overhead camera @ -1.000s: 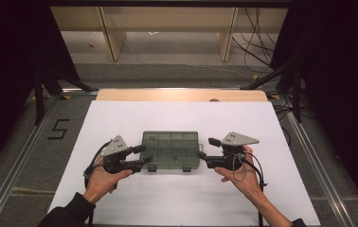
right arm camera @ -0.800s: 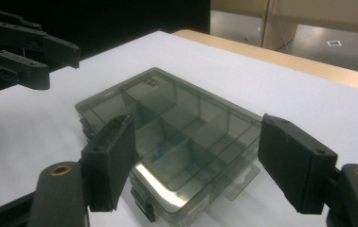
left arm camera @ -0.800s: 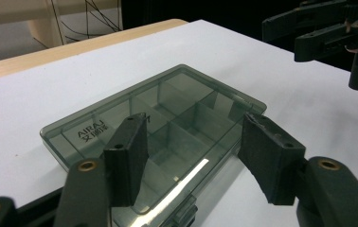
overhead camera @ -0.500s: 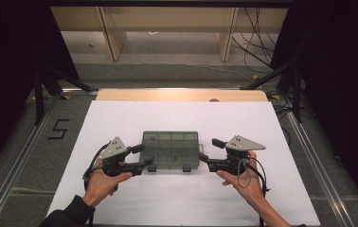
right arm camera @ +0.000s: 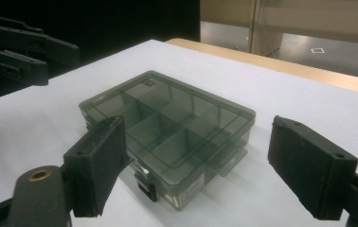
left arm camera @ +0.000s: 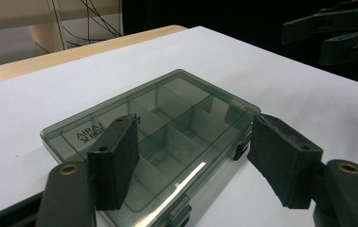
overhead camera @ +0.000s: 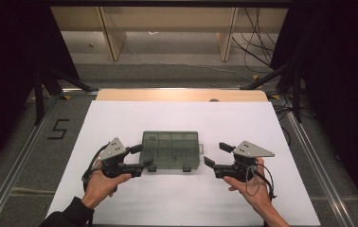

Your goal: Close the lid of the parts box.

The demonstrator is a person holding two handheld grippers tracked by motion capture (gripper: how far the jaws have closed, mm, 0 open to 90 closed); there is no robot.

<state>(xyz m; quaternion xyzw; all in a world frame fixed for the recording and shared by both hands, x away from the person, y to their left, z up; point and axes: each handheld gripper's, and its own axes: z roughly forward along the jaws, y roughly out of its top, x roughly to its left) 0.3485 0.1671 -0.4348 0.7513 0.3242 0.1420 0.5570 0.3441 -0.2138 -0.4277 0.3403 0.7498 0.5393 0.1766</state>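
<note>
Both sets of fingers have just been opening, and nothing is pressed between either pair now: a second ago each gripper sat tight against an end of the smoky compartment box (overhead camera: 170, 150), and since then the right gripper (overhead camera: 213, 154) has drawn a little away from the box's right end while the left gripper (overhead camera: 141, 156) has kept its place at the left end. I read this as a release, so the box seems to be set down where it was meant to go, closed and flat on the white counter (overhead camera: 182, 118), roughly mid-way across it. In the left gripper view the box (left arm camera: 158, 137) lies just ahead of the wide-spread fingers (left arm camera: 113, 161), its near corner reaching in between them without touching. In the right gripper view the fingers (right arm camera: 96, 163) also stand wide, with the box (right arm camera: 167, 132) just beyond them and clear of both pads.
</note>
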